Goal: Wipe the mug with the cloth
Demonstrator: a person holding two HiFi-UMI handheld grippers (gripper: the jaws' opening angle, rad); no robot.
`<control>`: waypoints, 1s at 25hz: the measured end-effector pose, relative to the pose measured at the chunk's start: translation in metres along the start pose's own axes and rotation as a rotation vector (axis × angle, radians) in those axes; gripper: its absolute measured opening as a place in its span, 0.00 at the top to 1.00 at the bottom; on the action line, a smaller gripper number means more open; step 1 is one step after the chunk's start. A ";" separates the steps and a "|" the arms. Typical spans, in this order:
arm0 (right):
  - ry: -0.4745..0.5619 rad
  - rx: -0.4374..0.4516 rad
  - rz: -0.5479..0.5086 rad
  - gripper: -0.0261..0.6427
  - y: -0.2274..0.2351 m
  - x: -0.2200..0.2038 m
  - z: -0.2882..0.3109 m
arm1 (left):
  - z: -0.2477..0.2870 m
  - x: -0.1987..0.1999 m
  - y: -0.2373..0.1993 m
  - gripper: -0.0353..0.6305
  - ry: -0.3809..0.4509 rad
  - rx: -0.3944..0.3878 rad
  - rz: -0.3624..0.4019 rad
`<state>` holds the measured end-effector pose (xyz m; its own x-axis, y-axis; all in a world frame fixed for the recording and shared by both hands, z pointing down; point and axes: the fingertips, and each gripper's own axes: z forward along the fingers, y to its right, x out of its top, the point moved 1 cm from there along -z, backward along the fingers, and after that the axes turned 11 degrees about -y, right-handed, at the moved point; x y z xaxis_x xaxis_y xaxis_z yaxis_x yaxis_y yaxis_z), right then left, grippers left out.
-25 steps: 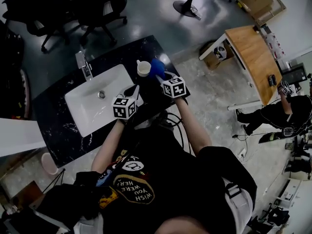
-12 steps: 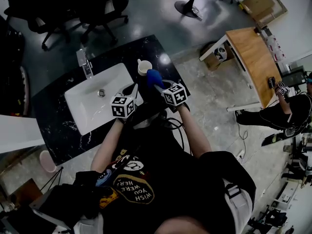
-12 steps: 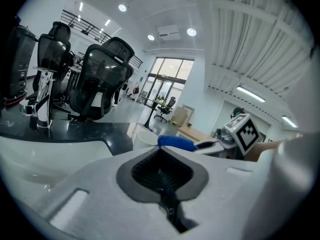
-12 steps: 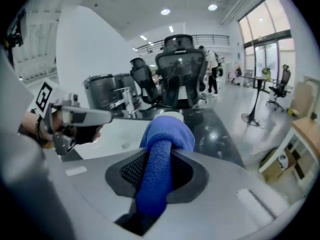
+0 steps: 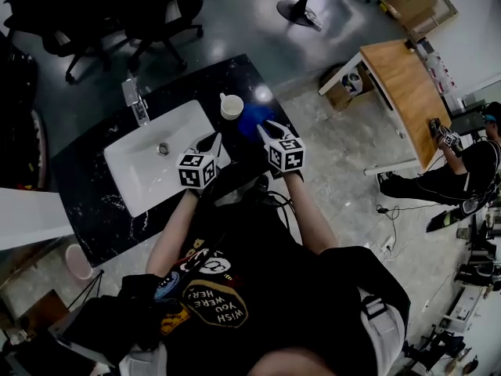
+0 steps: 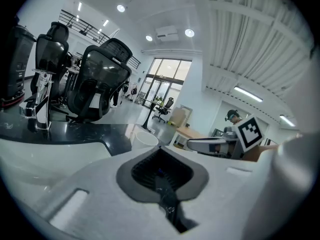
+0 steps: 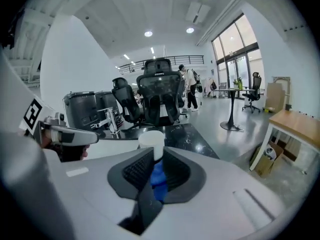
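Countertop (image 5: pixel 88 188): R gripper (image 5: pixel 268 129) jaws opening round cloth (image 5: pixel 252 119) (backed off mug (image 5: pixel 231 107)), L gripper (image 5: pixel 214 139) jaws closed.

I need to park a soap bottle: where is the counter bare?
Bare dark counter left of the sink, and the far strip between faucet and mug. Crowded at the right end, where the mug and blue cloth are close together.

The sink (image 5: pixel 149 167) is set in the counter (image 5: pixel 90 202), with the faucet (image 5: pixel 135 105) at its far edge. The mug (image 5: pixel 231 107) stands on the counter right of the sink, with the cloth (image 5: pixel 252 121) just beside it. Chairs (image 5: pixel 156 10) stand behind the counter, and a desk (image 5: pixel 403 92) is well off to the right.
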<state>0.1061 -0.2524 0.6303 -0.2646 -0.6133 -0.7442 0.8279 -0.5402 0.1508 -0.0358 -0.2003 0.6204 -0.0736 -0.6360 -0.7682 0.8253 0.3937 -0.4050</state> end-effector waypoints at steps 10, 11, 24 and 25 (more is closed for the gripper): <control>0.112 -0.025 0.040 0.96 -0.045 -0.020 -0.045 | -0.011 -0.005 0.018 0.94 0.006 -0.053 0.075; 0.114 -0.025 0.040 0.96 -0.048 -0.024 -0.047 | -0.011 -0.007 0.020 0.94 0.002 -0.058 0.084; 0.142 0.001 0.039 0.96 -0.050 -0.024 -0.061 | -0.008 -0.003 0.032 0.94 0.013 -0.048 0.099; 0.145 0.002 0.040 0.96 -0.049 -0.023 -0.061 | -0.007 -0.004 0.033 0.94 0.012 -0.049 0.097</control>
<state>0.1023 -0.1764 0.6003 -0.1575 -0.5448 -0.8237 0.8353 -0.5184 0.1831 -0.0119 -0.1801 0.6064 -0.0016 -0.5850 -0.8111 0.8005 0.4854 -0.3516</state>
